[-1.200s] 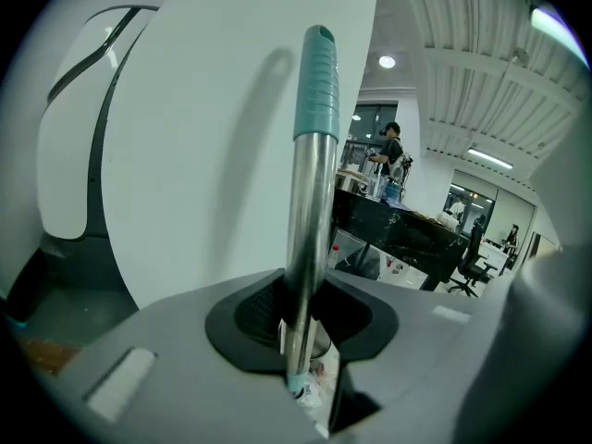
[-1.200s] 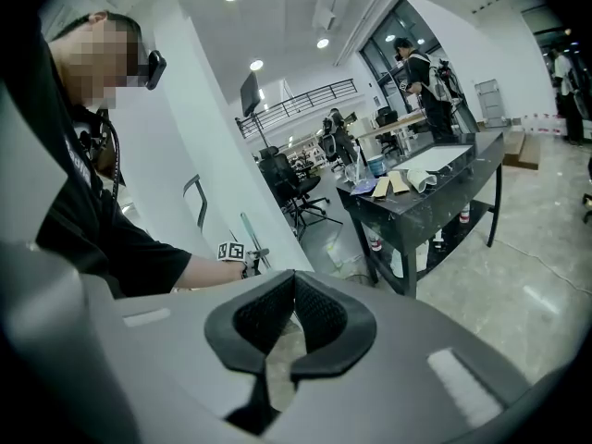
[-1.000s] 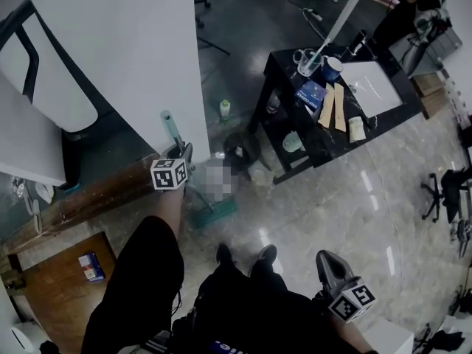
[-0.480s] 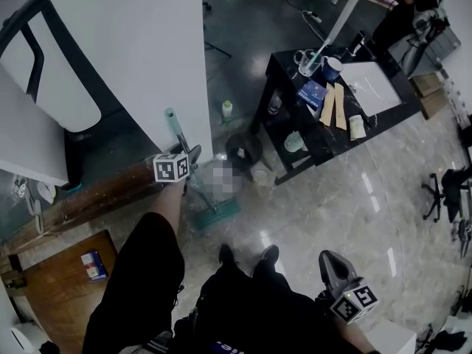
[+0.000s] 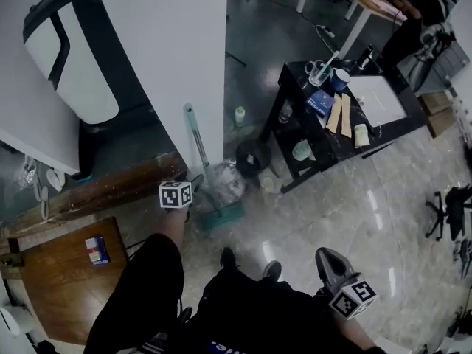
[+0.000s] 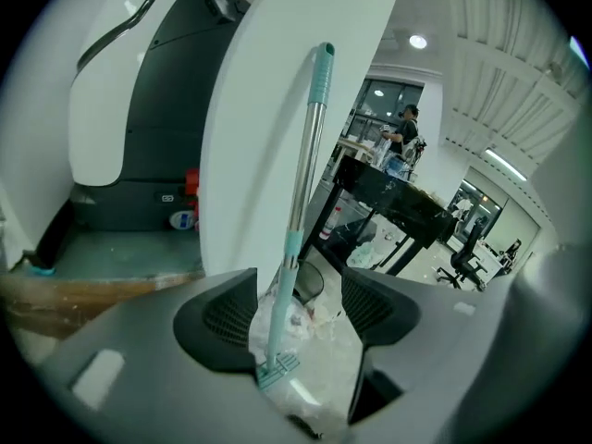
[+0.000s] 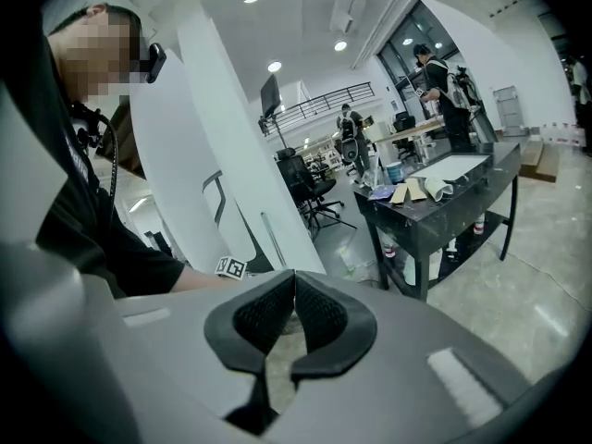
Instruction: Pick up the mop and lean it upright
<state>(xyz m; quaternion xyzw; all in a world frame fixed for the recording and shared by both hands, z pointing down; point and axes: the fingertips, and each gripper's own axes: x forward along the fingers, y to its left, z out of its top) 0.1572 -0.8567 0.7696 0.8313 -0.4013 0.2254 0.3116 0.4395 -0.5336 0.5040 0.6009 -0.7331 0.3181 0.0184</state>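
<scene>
Mop [image 5: 199, 153] stands nearly upright on the floor [image 5: 332, 198]. Its teal head rests at the foot of a white pillar [image 5: 169, 65], and the capped top end of the shaft leans against the pillar's face near its corner. Crumpled clear plastic [image 5: 225, 183] lies on the floor just beside the head, between the mop and a round black bin [image 5: 253, 155].

Left hand-held gripper [image 5: 193, 185]: released. Its jaws have just been opening and now stand wide apart. In the left gripper view the lower part of the shaft shows in the gap between them, closer to the left jaw, but it lies beyond the tips and neither pad presses on it. In the head view this hand-held gripper sits low and just beside the lower shaft, on the shaft's left, above the mop head.

Right hand-held gripper [image 7: 294, 289]: clenched. Its jaws meet at the tips with nothing between them. It is held at the person's right side, well apart from the mop, and points toward a black surface [image 5: 330, 140] that carries cups and papers.
</scene>
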